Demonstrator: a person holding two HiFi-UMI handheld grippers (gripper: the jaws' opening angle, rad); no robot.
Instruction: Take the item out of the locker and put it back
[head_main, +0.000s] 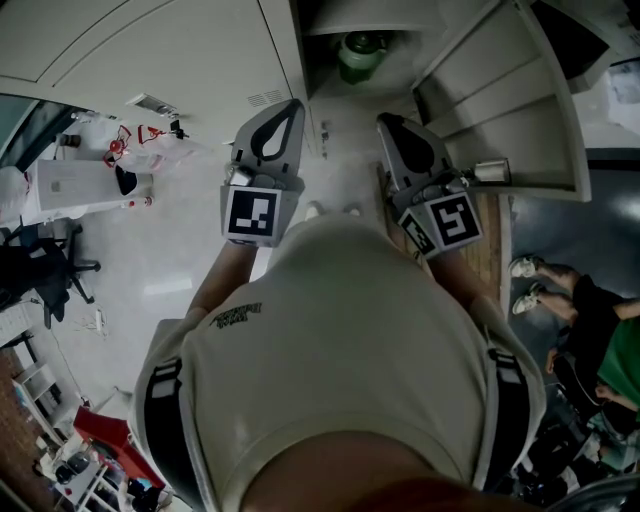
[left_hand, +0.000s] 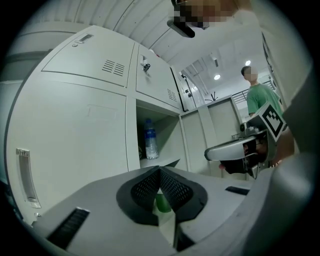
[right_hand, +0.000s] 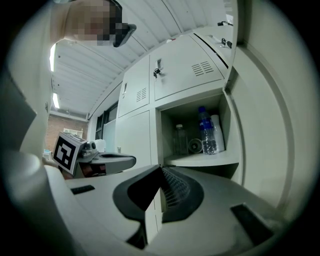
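An open locker compartment (head_main: 400, 25) faces me, and a green container (head_main: 360, 55) stands inside it. Both grippers hover side by side in front of it, held at chest height and apart from it. My left gripper (head_main: 296, 103) is shut with nothing in it; in the left gripper view its tips (left_hand: 160, 170) meet and the green container (left_hand: 162, 202) shows through the gap behind them. My right gripper (head_main: 385, 118) is shut and empty too, tips (right_hand: 161, 167) together. A higher open compartment holds a blue-capped water bottle (right_hand: 206, 131).
The locker door (head_main: 500, 110) swings open on the right, close to the right gripper. A clear jar (right_hand: 180, 139) and a white cylinder (right_hand: 218, 131) share the bottle's shelf. A person (head_main: 600, 330) sits at the right; an office chair (head_main: 40, 265) stands far left.
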